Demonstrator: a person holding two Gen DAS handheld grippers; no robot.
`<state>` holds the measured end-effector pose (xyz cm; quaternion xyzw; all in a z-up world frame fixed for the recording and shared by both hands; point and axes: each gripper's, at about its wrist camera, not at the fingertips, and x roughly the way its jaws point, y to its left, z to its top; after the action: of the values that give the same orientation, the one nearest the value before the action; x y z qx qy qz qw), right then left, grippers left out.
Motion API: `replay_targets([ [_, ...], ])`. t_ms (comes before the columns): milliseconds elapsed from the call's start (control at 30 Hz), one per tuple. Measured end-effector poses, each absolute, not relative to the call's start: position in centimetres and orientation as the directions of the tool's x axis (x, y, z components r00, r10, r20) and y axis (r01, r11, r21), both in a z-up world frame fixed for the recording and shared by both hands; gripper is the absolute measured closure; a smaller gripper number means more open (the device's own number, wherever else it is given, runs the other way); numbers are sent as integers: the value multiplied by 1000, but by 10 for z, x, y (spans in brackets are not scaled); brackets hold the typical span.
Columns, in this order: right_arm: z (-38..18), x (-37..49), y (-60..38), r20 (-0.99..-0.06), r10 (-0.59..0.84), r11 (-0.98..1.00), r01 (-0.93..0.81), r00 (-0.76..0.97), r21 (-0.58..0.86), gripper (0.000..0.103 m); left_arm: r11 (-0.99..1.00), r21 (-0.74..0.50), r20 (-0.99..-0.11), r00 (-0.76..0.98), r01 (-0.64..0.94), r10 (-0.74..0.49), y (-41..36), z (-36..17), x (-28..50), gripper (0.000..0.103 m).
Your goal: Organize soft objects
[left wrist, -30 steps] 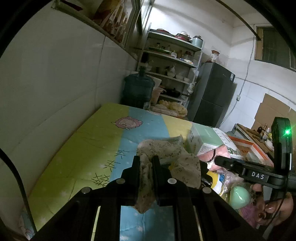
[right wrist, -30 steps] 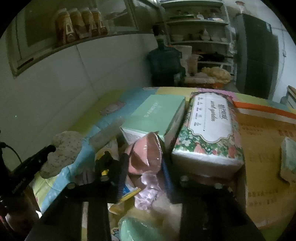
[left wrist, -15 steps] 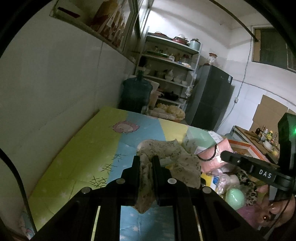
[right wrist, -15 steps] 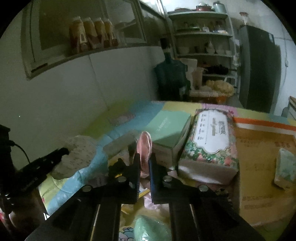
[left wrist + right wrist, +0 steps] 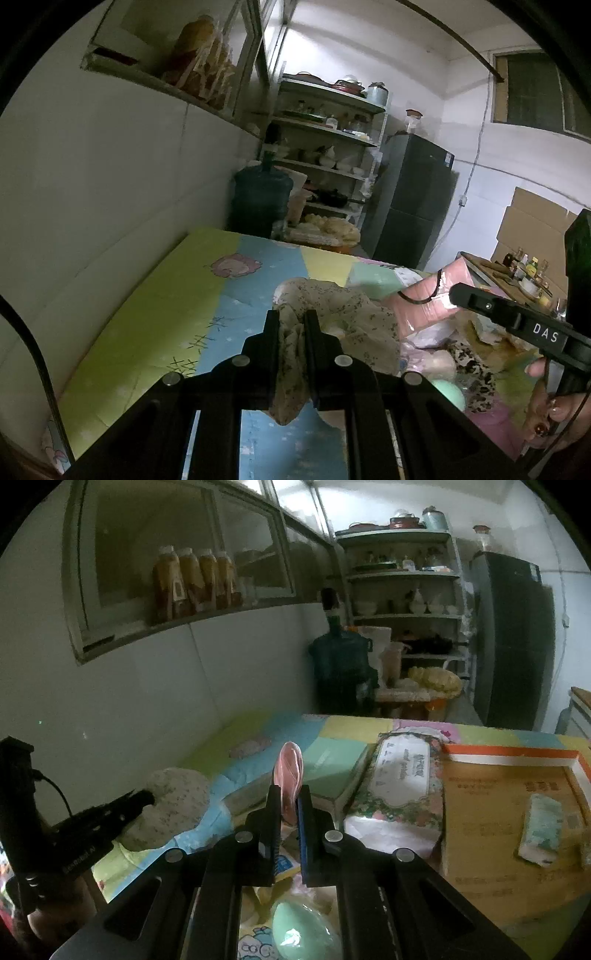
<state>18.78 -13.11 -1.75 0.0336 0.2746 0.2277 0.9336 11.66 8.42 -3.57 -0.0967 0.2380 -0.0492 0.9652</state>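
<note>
My left gripper (image 5: 291,321) is shut on a speckled beige cloth (image 5: 343,314) and holds it above the patterned mat (image 5: 177,310); the cloth (image 5: 173,801) also shows at the left in the right wrist view. My right gripper (image 5: 290,801) is shut on a pink plastic-wrapped pack (image 5: 290,771), lifted above the pile; the pack (image 5: 436,295) shows in the left wrist view. Below lie a mint green egg-shaped object (image 5: 303,930) and other soft packets.
A green tissue box (image 5: 332,764) and a floral tissue pack (image 5: 402,786) lie on the mat. A cardboard box (image 5: 509,812) at the right holds a small tissue packet (image 5: 541,827). A white wall runs along the left. A water jug (image 5: 262,199), shelves and a fridge stand behind.
My right gripper closed on the pink pack and lifted it off the pile. My left gripper has risen a little with the cloth still in it.
</note>
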Motion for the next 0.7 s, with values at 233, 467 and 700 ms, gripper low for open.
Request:
replay_targets([
  [233, -10, 179, -141, -477, 436, 899, -397, 763, 188, 95, 977, -202, -433, 888, 74, -157, 70, -26, 114, 90],
  [467, -3, 169, -157, -460, 421, 907, -378, 782, 188, 95, 975, -196, -423, 888, 107, -182, 54, -19, 114, 90],
  [700, 3, 163, -172, -445, 406, 914, -358, 798, 192, 95, 972, -190, -414, 887, 137, -206, 37, -13, 117, 90],
])
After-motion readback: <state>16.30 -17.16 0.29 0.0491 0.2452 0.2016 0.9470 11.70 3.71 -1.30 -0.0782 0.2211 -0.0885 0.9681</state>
